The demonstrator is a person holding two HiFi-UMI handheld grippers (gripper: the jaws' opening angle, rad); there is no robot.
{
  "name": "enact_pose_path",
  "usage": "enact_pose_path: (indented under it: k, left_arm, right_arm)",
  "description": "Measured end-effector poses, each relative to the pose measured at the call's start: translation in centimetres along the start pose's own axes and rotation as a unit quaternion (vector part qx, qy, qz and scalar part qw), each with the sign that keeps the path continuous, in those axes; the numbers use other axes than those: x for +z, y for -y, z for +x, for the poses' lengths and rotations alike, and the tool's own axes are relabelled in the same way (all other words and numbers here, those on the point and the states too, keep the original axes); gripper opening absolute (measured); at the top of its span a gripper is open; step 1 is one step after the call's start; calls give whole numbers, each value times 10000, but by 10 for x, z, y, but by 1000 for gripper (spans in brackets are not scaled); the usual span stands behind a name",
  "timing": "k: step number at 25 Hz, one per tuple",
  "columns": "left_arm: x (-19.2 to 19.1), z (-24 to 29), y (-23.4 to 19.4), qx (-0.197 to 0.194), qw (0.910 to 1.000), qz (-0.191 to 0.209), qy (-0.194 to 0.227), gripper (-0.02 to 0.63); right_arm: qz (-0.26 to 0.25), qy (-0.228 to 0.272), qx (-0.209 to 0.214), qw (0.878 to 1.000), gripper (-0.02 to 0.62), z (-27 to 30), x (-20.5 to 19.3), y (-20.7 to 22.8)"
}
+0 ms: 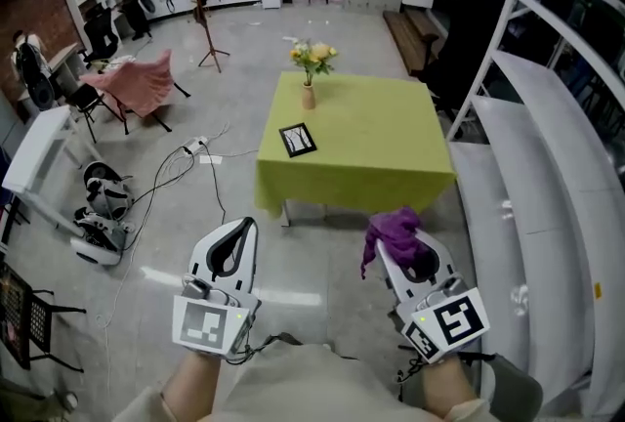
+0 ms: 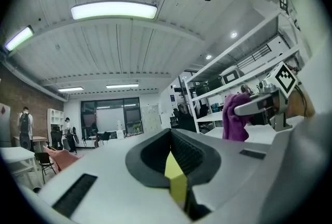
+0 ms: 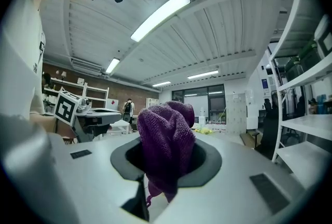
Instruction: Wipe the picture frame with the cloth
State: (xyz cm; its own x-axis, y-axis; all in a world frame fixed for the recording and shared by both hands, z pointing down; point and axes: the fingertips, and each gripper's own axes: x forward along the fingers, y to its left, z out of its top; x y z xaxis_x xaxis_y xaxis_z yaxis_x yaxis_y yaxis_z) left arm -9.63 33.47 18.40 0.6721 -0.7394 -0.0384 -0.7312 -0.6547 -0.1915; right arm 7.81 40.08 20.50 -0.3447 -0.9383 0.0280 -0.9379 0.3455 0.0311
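Note:
The picture frame (image 1: 298, 139), dark with a white border, lies flat on the green-clothed table (image 1: 391, 151) well ahead of me. My right gripper (image 1: 393, 232) is shut on a purple cloth (image 1: 394, 230), which bunches up between its jaws and hangs down; the purple cloth (image 3: 167, 150) fills the middle of the right gripper view. My left gripper (image 1: 235, 236) is held low at the left, shut with nothing in it, jaws together (image 2: 174, 166). Both grippers are held close to my body, far short of the table.
A vase of yellow flowers (image 1: 311, 68) stands at the table's far left. White shelving (image 1: 547, 166) runs along the right. Cables, a power strip (image 1: 195, 147) and equipment (image 1: 98, 215) lie on the floor at left. Chairs and a coat stand (image 1: 207, 29) are farther back.

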Motion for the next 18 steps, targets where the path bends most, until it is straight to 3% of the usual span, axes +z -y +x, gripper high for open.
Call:
enact_pose_path:
  k: [18]
  left_arm:
    - [-21, 29, 10, 145, 9999, 53, 57, 7]
  right_arm:
    - [-67, -37, 103, 9999, 112, 21, -25, 24]
